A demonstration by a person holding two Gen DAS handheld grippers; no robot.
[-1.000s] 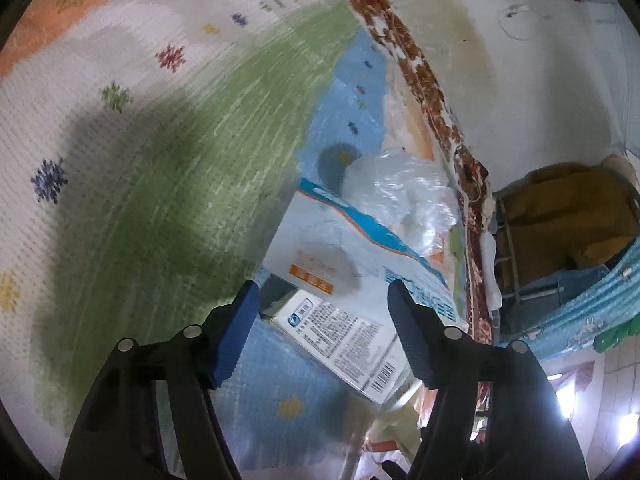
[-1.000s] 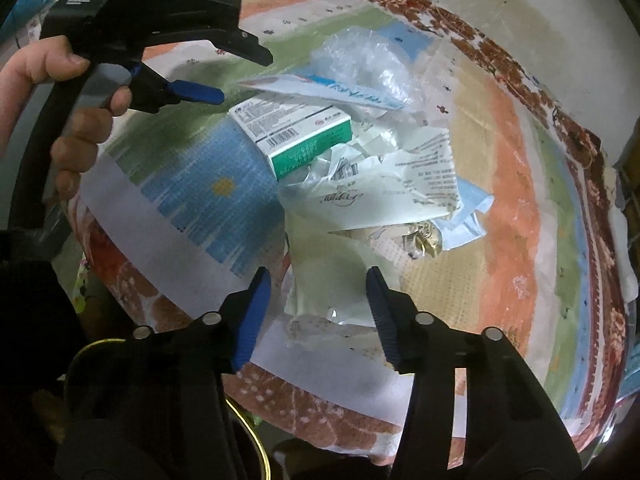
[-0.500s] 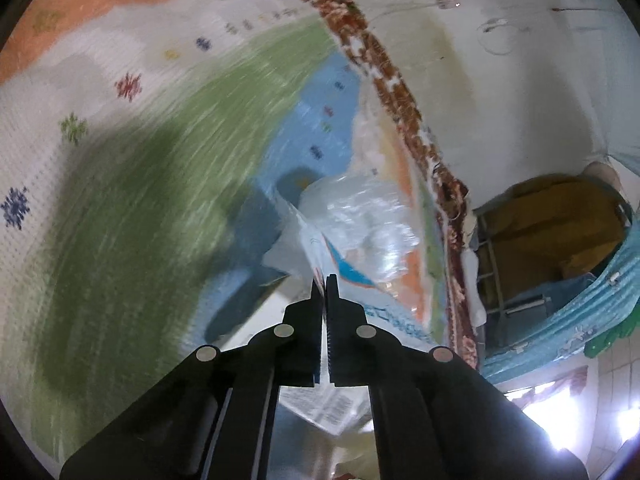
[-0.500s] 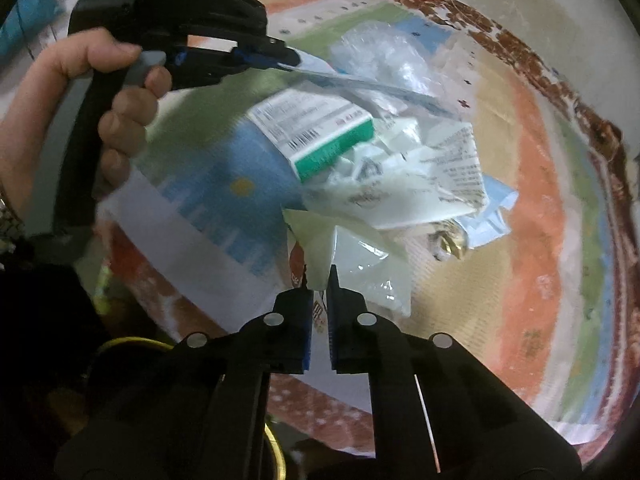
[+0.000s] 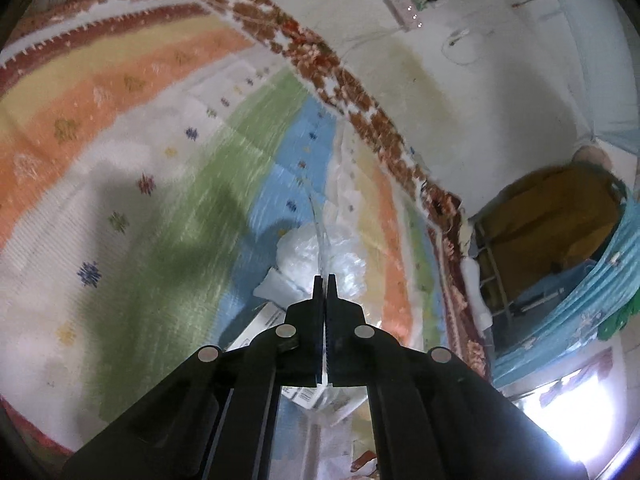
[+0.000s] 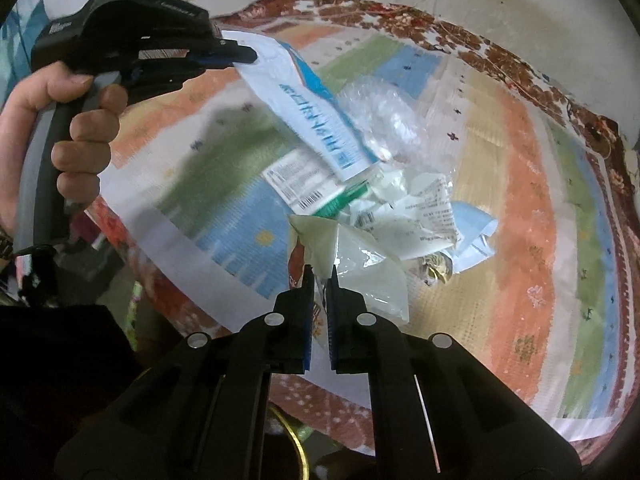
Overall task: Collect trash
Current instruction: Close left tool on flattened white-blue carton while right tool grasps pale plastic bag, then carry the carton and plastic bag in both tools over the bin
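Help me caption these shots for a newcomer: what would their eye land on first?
First, the two black tongs lifting litter: the left tongs, gripped by a hand at upper left, pinch a white-and-blue flat packet, and the right tongs at bottom centre pinch a pale plastic bag. Then the heap between them on the striped rug: a green-edged box, torn printed papers and crumpled clear plastic.

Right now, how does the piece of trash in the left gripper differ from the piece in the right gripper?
The left gripper holds a white packet with blue print, flat and stiff, hanging in the air above the pile. The right gripper holds a pale, clear plastic wrapper, crumpled and limp, its far end close to the other scraps. The packet is printed and opaque; the wrapper is partly see-through. Both are pinched at one edge by shut jaws.
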